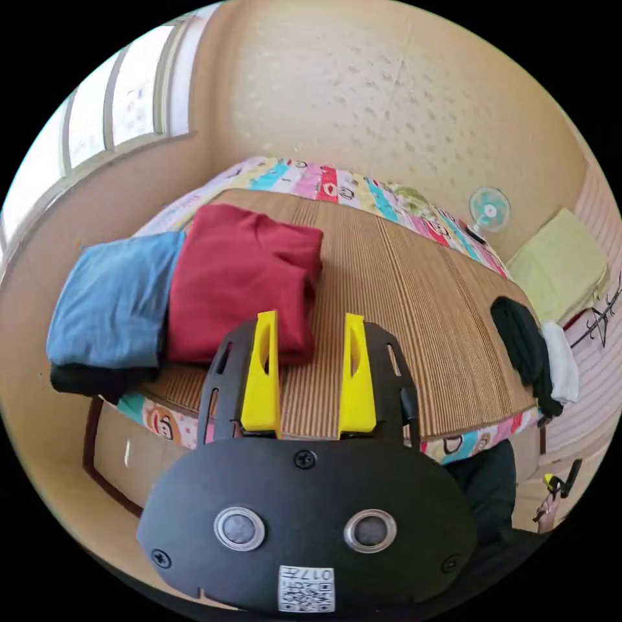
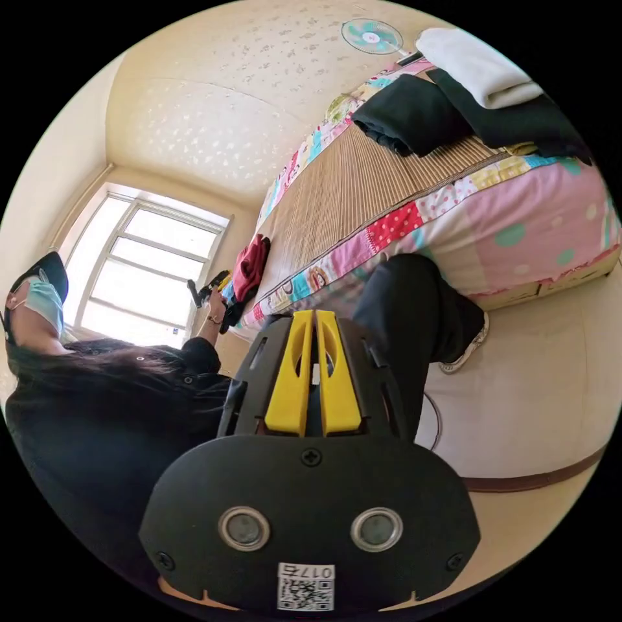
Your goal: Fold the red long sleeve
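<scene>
Left gripper (image 1: 308, 372): its yellow jaws stand apart with nothing between them, hovering over the near edge of the bed and aimed at the red long sleeve. Open and empty reads, to my eye, as a claw that is done with the cloth or not yet on it.

Right gripper (image 2: 313, 376): jaws drawn almost together, a thin slit between them and nothing in it. It hangs low beside the person's dark trouser leg (image 2: 414, 311), pointing off the bed, which suggests it is idle.

Red long sleeve (image 1: 243, 278): lies on the woven mat (image 1: 414, 285) as a compact, roughly square bundle with its edges tucked in (it looks folded already, though I cannot see its underside). In the right gripper view it is the small red shape (image 2: 251, 265) far down the bed, near the other gripper (image 2: 210, 288).

Blue garment (image 1: 113, 301): folded, touching the red bundle on one side, with something dark beneath it at the bed's corner. Placed together like this, they read as a finished stack.

Dark clothes (image 1: 525, 350): a loose heap with a white piece (image 1: 562, 363) against it, well apart at the opposite end of the mat; probably the pile awaiting folding.

Stage: the fold appears complete or nearly so.

Risk: the red bundle sits close to the mat's edge, so a careless nudge could spill it.
</scene>
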The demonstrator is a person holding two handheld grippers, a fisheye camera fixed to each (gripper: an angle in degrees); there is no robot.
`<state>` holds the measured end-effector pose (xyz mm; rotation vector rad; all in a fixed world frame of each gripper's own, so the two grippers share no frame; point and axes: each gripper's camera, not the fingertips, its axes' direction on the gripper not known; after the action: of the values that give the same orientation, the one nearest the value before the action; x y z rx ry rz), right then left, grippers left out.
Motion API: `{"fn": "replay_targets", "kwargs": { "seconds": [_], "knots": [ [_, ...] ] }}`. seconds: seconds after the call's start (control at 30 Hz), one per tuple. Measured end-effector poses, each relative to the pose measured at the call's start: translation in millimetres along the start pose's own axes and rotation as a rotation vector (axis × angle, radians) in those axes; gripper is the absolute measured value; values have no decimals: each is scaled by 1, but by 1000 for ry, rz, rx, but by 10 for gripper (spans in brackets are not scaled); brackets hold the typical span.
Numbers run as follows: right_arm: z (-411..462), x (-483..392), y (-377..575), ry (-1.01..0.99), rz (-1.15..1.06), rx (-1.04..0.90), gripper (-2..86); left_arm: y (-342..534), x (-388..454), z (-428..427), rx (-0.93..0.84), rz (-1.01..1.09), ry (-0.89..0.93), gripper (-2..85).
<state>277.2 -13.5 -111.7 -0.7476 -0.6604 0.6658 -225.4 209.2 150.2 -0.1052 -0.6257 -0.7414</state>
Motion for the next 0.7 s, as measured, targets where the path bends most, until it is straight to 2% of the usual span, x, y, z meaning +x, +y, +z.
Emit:
{"fn": "replay_targets", "kwargs": {
  "seconds": [0.07, 0.13, 0.17, 0.23, 0.27, 0.3, 0.37, 0.47, 0.57, 0.63, 0.67, 0.7],
  "knots": [
    [0, -17, 10, 25, -2, 7, 13, -33, -10, 25, -27, -34, -21, 130],
    [-3, -29, 20, 59, -4, 18, 13, -50, -18, 85, -196, -97, 7, 75],
    [-6, -35, 28, 81, -1, 26, 12, -47, -26, 120, -282, -216, 35, 51],
    [-12, -41, 41, 115, 24, 40, 11, -34, -37, 116, -207, -396, 190, 32],
    [-18, -45, 47, 142, 22, 71, 10, -25, -39, 106, -163, -441, 351, 26],
    [-22, -45, 49, 153, 46, 93, 9, -8, -38, 85, -66, -428, 513, 20],
    [-35, -46, 48, 100, 58, 138, 8, 31, -32, 50, -10, -334, 637, 18],
    [-42, -39, 42, 97, 59, 160, 6, 123, -38, -17, 1, -114, 706, 18],
    [-22, -20, 17, -2, 76, 70, 6, 220, -89, -57, -47, -205, 847, 33],
    [1, -21, -5, -116, 11, 0, 6, 264, -119, -73, -131, -313, 768, 44],
    [20, -26, -20, -165, -28, -57, 7, 286, -130, -87, -157, -375, 668, 49],
    [30, -30, -28, -181, -45, -88, 7, 298, -131, -106, -126, -391, 607, 52]
  ]
}}
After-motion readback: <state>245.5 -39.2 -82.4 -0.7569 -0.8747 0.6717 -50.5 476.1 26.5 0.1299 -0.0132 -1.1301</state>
